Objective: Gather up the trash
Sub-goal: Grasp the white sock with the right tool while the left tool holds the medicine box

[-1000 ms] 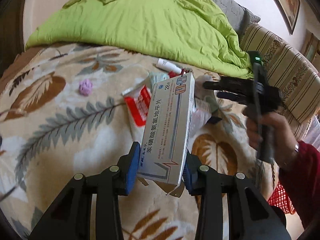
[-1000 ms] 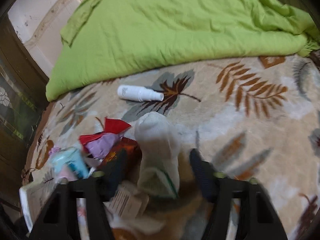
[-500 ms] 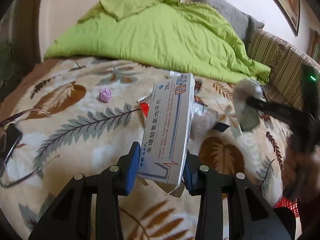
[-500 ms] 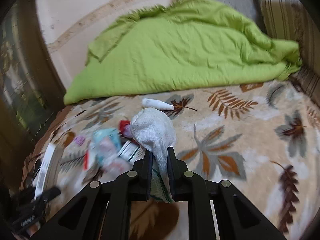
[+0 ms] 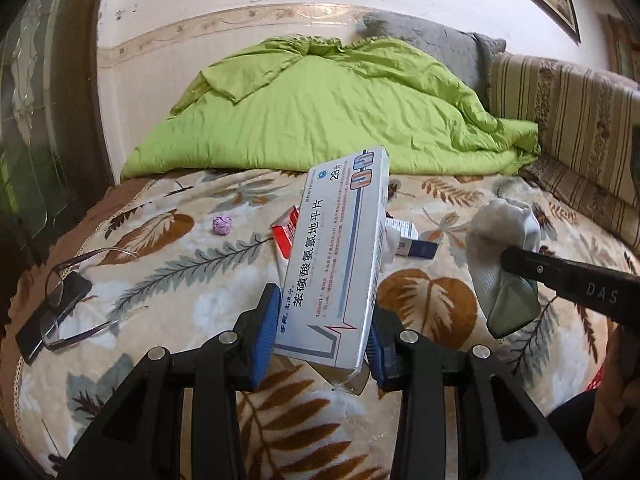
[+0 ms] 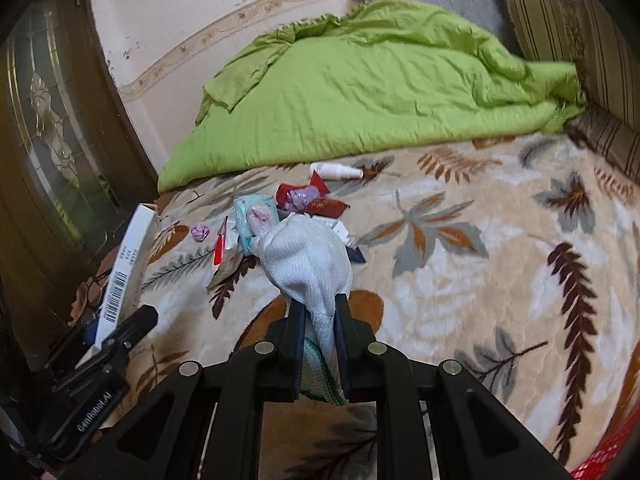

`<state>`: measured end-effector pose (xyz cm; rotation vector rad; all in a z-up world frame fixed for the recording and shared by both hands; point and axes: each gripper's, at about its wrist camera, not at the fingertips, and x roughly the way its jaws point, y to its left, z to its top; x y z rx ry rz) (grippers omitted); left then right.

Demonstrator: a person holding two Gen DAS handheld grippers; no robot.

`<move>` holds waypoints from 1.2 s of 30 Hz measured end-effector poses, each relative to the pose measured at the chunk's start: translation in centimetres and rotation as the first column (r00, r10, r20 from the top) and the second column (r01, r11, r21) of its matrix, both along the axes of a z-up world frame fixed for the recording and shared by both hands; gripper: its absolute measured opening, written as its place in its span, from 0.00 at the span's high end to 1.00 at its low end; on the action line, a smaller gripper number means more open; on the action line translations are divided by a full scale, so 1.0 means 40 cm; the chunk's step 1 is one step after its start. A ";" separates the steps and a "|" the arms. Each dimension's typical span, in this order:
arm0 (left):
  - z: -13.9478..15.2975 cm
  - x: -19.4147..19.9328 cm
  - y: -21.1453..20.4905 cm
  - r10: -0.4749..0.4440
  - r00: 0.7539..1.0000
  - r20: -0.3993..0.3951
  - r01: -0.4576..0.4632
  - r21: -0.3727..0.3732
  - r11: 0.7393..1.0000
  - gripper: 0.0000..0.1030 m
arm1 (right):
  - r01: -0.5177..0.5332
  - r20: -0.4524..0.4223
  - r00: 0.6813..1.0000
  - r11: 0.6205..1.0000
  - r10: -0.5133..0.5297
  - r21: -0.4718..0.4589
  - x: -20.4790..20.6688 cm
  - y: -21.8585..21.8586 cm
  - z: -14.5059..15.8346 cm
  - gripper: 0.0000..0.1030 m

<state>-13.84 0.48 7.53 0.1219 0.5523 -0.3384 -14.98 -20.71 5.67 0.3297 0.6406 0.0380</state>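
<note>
My left gripper (image 5: 320, 334) is shut on a long grey-white medicine box (image 5: 336, 256), held upright above the leaf-patterned blanket (image 5: 168, 288). The same box (image 6: 126, 268) shows at the left of the right wrist view. My right gripper (image 6: 318, 334) is shut on a white sock (image 6: 308, 260) with a green cuff, lifted off the bed; that sock (image 5: 500, 248) hangs at the right of the left wrist view. Behind it lies a litter pile: a pale blue packet (image 6: 254, 220), red wrappers (image 6: 320, 206), a crumpled purple ball (image 6: 200, 233) and a white tube (image 6: 336, 171).
A green quilt (image 5: 332, 112) covers the back of the bed. Glasses (image 5: 68, 280) and a dark phone (image 5: 52, 316) lie near the blanket's left edge. A striped cushion (image 5: 568, 120) lines the right side. Red mesh (image 6: 604, 460) shows at the lower right corner.
My right gripper closed on the white sock and lifted it back away from the litter pile. The left gripper drew back with the medicine box, so glasses and phone came into view.
</note>
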 end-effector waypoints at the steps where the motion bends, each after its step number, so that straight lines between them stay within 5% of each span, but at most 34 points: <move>1: -0.002 -0.002 -0.001 0.001 1.000 -0.001 -0.001 0.003 1.000 0.63 | 0.008 -0.012 1.000 1.000 -0.007 0.017 0.005 -0.009 -0.006 0.85; 36: -0.017 0.018 0.002 0.011 0.999 -0.035 -0.011 -0.001 1.000 0.63 | 0.003 -0.025 1.000 1.000 -0.003 0.021 0.009 -0.009 -0.011 0.85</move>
